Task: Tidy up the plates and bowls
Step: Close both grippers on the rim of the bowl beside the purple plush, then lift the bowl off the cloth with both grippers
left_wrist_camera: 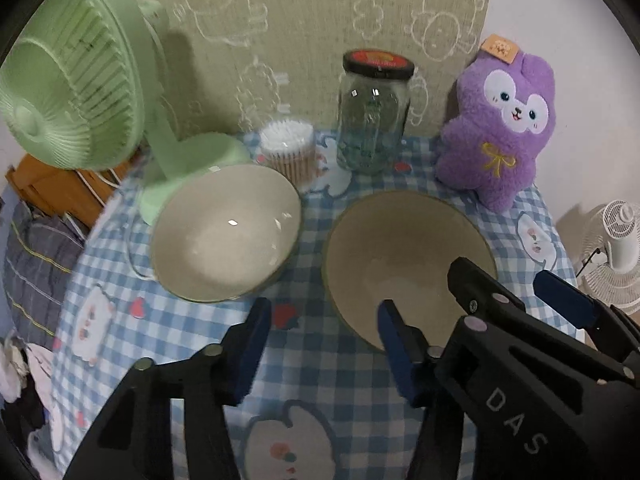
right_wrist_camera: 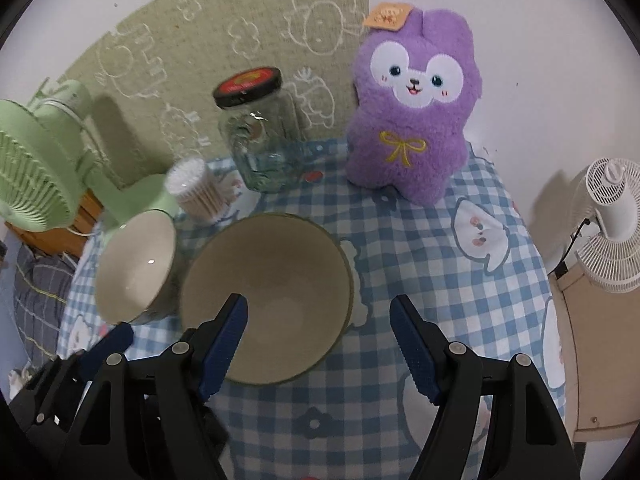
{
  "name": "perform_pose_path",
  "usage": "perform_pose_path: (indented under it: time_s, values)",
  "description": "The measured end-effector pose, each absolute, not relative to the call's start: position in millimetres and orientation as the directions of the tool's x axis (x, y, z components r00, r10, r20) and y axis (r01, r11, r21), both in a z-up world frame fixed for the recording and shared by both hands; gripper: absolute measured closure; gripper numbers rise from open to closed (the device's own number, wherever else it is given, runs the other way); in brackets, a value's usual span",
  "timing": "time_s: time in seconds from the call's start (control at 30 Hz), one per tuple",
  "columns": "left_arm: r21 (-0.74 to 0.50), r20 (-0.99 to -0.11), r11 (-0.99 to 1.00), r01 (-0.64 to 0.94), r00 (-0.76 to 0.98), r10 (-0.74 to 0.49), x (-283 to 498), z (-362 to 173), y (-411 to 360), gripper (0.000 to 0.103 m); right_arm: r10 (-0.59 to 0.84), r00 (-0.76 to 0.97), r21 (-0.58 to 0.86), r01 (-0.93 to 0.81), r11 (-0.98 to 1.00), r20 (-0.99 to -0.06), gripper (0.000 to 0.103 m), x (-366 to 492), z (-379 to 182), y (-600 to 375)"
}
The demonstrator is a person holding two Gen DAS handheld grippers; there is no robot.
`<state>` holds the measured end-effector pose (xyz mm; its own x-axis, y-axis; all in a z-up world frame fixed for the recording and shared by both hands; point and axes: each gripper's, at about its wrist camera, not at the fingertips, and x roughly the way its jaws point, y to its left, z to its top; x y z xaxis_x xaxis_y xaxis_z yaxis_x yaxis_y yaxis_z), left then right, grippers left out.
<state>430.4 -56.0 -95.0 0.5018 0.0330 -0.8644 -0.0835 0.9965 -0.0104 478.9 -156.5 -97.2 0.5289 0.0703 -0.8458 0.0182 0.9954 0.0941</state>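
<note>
Two bowls sit side by side on the checked bench (left_wrist_camera: 352, 384): a white bowl (left_wrist_camera: 224, 236) on the left, a tan bowl (left_wrist_camera: 404, 252) on the right. Left tool (left_wrist_camera: 320, 344) hangs spread over the cloth between them, holding nothing. Right tool (right_wrist_camera: 320, 336) is spread too, one finger (right_wrist_camera: 226, 340) over the tan bowl's near rim. Only the left view shows the whole green fan (left_wrist_camera: 72, 96). Behind stand a jar (left_wrist_camera: 374, 116), cotton swabs (left_wrist_camera: 288, 148) and a purple plush (left_wrist_camera: 500, 128). A white fan (right_wrist_camera: 608, 224) stands off the bench.
</note>
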Motion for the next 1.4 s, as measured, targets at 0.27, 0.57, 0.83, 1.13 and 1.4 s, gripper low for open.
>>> perform_pose_path:
  time_s: [0.27, 0.57, 0.83, 1.13, 1.4]
  values:
    - [-0.015, -0.900, 0.997, -0.082, 0.436, 0.022, 447.6, -118.6, -63.3, 0.055, 0.048, 0.489, 0.078, 0.041, 0.996, -0.871, 0.029, 495.3, -118.1, -164.1]
    - [-0.006, -0.917, 0.997, -0.079, 0.397, 0.026, 462.5, -138.2, -67.4, 0.065, 0.075, 0.445, 0.101, 0.035, 0.994, -0.892, 0.049, 512.4, -141.2, -169.7]
    - [0.005, -0.922, 0.998, -0.067, 0.385, 0.030, 466.4, -145.7, -66.9, 0.078, 0.098, 0.404, 0.104, -0.006, 0.995, -0.909, 0.079, 526.5, -158.8, -166.8]
    - [0.031, -0.917, 0.998, -0.061, 0.395, 0.053, 466.0, -144.3, -69.9, 0.083, 0.127, 0.396, 0.124, -0.034, 0.992, -0.909, 0.088, 532.5, -163.2, -165.2]
    - [0.032, -0.899, 0.998, -0.050, 0.434, 0.050, 455.3, -122.7, -73.8, 0.084, 0.120, 0.428, 0.120, -0.027, 0.992, -0.896, 0.089, 515.5, -142.6, -170.2]
